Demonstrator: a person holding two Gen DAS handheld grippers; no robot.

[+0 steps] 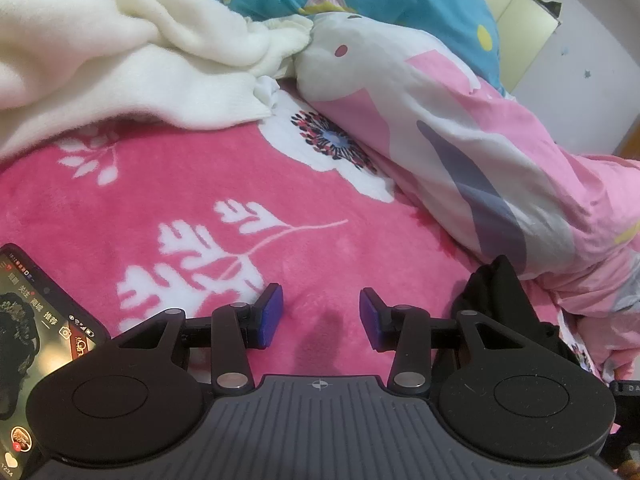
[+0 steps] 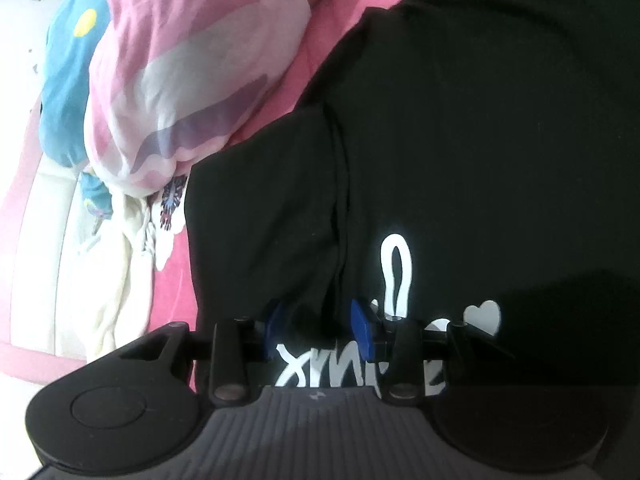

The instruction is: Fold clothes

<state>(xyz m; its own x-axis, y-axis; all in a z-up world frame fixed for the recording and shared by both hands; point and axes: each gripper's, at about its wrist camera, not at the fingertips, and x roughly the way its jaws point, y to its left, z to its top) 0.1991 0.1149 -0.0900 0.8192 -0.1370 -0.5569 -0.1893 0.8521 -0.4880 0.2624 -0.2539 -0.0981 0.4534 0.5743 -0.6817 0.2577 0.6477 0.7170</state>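
Observation:
A black T-shirt (image 2: 460,140) with white lettering and a small white heart lies spread on the pink flowered blanket (image 2: 172,300) and fills most of the right wrist view. My right gripper (image 2: 318,328) hovers low over its printed part. The blue pads (image 2: 362,326) stand apart, with a raised fold of the black cloth running between them; I see no pad pressing on it. In the left wrist view a bunched corner of the black T-shirt (image 1: 500,300) shows at the lower right. My left gripper (image 1: 322,316) stands open over the bare pink blanket (image 1: 200,168), holding nothing.
A lit phone (image 1: 36,320) lies on the blanket at the left gripper's lower left. A cream fleece throw (image 1: 120,60) is heaped at the back left. A rolled pink, white and teal quilt (image 1: 440,120) runs along the right, beside a wall.

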